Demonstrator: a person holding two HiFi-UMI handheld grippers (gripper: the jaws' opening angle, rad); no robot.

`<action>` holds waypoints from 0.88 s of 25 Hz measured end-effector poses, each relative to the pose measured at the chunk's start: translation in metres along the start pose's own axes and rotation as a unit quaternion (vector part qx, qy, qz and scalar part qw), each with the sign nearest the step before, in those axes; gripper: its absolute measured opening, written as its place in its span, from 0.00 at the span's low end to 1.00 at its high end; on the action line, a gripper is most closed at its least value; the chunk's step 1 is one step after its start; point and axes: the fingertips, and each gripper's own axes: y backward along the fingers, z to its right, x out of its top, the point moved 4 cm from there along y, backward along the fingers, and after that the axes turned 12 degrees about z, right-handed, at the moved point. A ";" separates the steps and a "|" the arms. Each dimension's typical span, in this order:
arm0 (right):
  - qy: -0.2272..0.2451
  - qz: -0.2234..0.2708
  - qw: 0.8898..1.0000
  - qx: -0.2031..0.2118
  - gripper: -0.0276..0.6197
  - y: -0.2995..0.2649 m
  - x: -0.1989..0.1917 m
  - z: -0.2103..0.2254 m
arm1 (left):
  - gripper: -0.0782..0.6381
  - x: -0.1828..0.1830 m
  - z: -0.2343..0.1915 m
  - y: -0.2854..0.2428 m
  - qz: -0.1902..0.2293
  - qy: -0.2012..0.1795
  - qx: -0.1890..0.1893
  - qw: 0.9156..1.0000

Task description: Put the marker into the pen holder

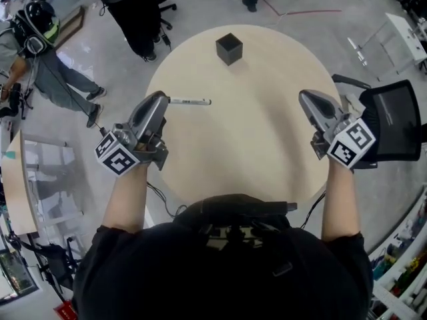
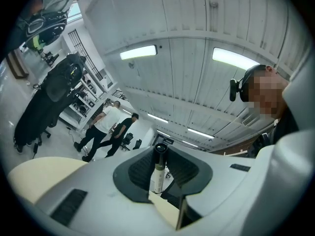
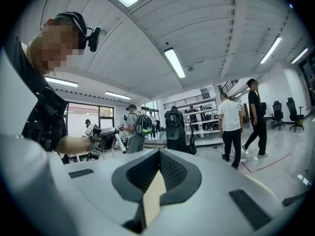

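The marker (image 1: pixel 191 101), white with a black cap, sticks out sideways to the right from the tip of my left gripper (image 1: pixel 162 100), which is shut on its end above the left part of the round table (image 1: pixel 267 145). In the left gripper view the marker (image 2: pixel 158 173) stands clamped between the dark pads, with my left gripper (image 2: pixel 160 150) pointing up toward the ceiling. The pen holder (image 1: pixel 229 48), a small black cube-shaped box, sits at the table's far side, well beyond both grippers. My right gripper (image 1: pixel 305 97) hovers over the table's right edge; my right gripper (image 3: pixel 158 155) is shut with nothing between its pads.
A black office chair (image 1: pixel 395 117) stands close to the table's right edge. A person in dark clothes (image 1: pixel 137 9) stands just beyond the far-left rim, and another person (image 1: pixel 40 59) is further left. Cables hang off the near edge by my body.
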 end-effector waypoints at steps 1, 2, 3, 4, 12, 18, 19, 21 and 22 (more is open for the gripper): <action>0.002 -0.001 1.000 -0.001 0.05 -0.005 0.001 0.004 | 0.21 0.002 -0.006 -0.005 -0.001 -0.001 -0.002 1.000; 0.004 -0.001 1.000 -0.002 0.05 -0.009 0.002 0.006 | 0.21 0.003 -0.011 -0.008 -0.001 -0.003 -0.003 1.000; 0.007 0.000 1.000 -0.003 0.05 -0.011 0.002 0.007 | 0.21 0.004 -0.014 -0.011 -0.002 -0.005 -0.006 1.000; 0.010 0.001 1.000 -0.004 0.05 -0.012 0.002 0.008 | 0.21 0.004 -0.016 -0.012 -0.002 -0.009 -0.008 1.000; 0.019 0.015 1.000 -0.007 0.05 -0.065 0.007 0.052 | 0.21 0.014 -0.069 -0.051 -0.012 -0.040 -0.007 0.999; 0.021 0.022 0.999 -0.012 0.05 -0.097 -0.003 0.092 | 0.21 0.003 -0.108 -0.093 -0.020 -0.053 -0.014 0.998; 0.021 0.021 0.999 -0.014 0.05 -0.100 -0.007 0.099 | 0.21 -0.001 -0.114 -0.099 -0.022 -0.054 -0.016 0.998; 0.019 0.022 0.999 -0.020 0.05 -0.106 -0.014 0.114 | 0.21 -0.009 -0.128 -0.111 -0.027 -0.056 -0.018 0.998; 0.017 0.025 0.999 -0.025 0.05 -0.108 -0.018 0.122 | 0.21 -0.012 -0.136 -0.116 -0.029 -0.058 -0.019 0.998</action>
